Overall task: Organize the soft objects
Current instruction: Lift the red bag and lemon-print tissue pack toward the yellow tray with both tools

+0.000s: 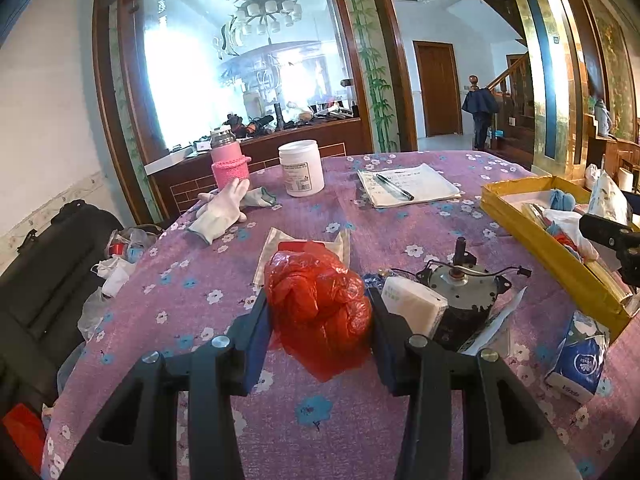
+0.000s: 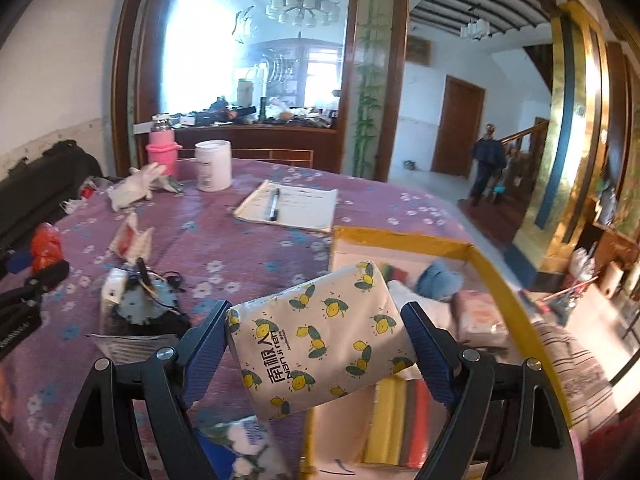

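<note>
My left gripper [image 1: 318,304] is shut on a crumpled red plastic bag [image 1: 318,300], held just above the purple floral tablecloth [image 1: 200,280]. My right gripper [image 2: 314,320] is shut on a white tissue pack with a lemon print [image 2: 320,336], held tilted over the near left edge of the yellow box [image 2: 404,236]. The box holds a blue cloth [image 2: 438,278], a pink pack [image 2: 480,316] and coloured sponges [image 2: 396,420]. White gloves [image 1: 224,210] lie at the table's far left. A blue tissue pack [image 1: 580,356] lies in front of the box.
A small motor with wires [image 1: 464,280] and a white packet [image 1: 412,304] sit right of the red bag. A notepad with a pen [image 1: 404,188], a white jar [image 1: 300,168] and a pink bottle [image 1: 230,162] stand further back. A black bag [image 1: 52,264] is off the table's left.
</note>
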